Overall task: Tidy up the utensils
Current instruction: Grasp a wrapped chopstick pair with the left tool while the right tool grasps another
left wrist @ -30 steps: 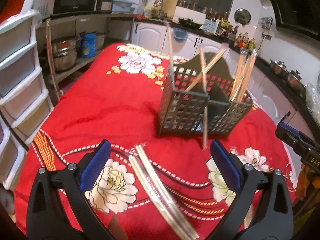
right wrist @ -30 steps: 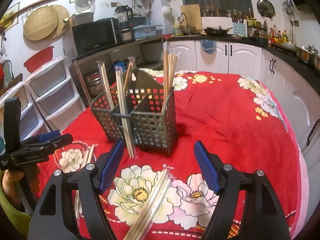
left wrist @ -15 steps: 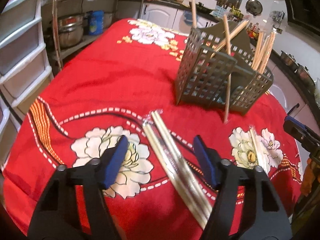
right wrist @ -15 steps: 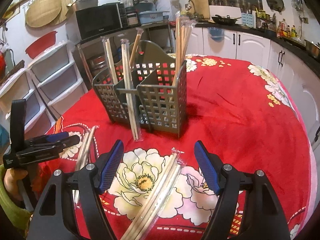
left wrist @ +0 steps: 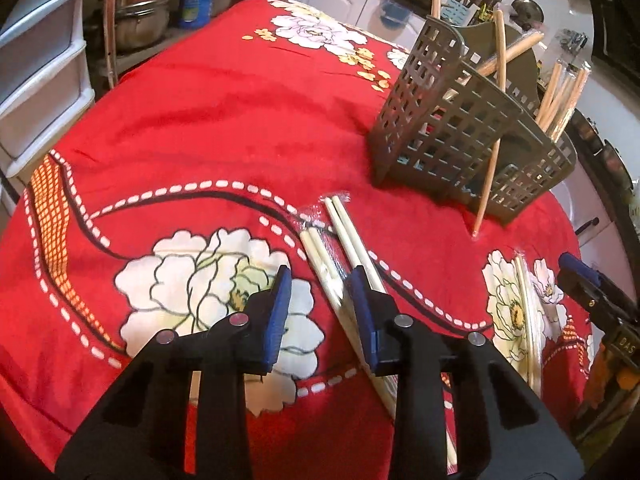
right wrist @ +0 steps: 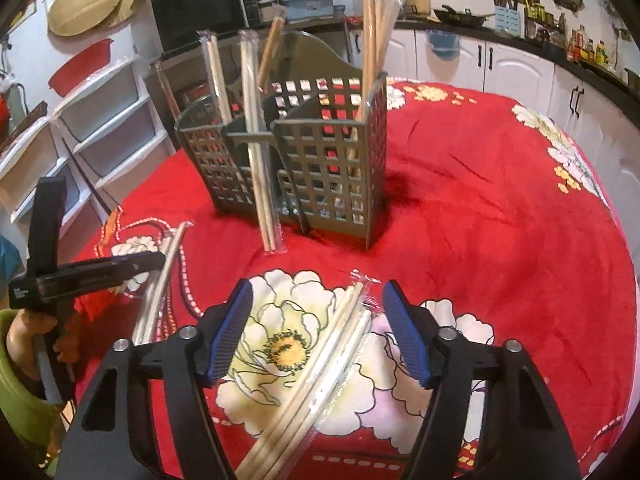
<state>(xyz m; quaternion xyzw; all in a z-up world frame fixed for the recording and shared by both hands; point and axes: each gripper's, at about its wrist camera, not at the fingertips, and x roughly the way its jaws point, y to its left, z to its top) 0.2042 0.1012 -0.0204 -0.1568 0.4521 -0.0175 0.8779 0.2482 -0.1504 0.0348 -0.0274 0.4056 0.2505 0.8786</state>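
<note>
1. Red floral cloth (left wrist: pixel 224 112): caddy (right wrist: pixel 320 160) already holds several chopsticks.
2. Left gripper (left wrist: pixel 320 300), just closing, straddles a wrapped pair (left wrist: pixel 324 264), not yet pinching.
3. Right gripper (right wrist: pixel 316 328) gapes over another pack (right wrist: pixel 328 352); both remain.

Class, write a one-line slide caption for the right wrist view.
Right gripper, jaws closing, straddles wrapped chopsticks on the red floral cloth, before the grey utensil caddy.

Warm indoor light, strong fisheye bending at the rims.
We see the utensil basket (right wrist: pixel 288 160) fairly sharp, a soft shadow right of it, blur and dark corners farther out.
</note>
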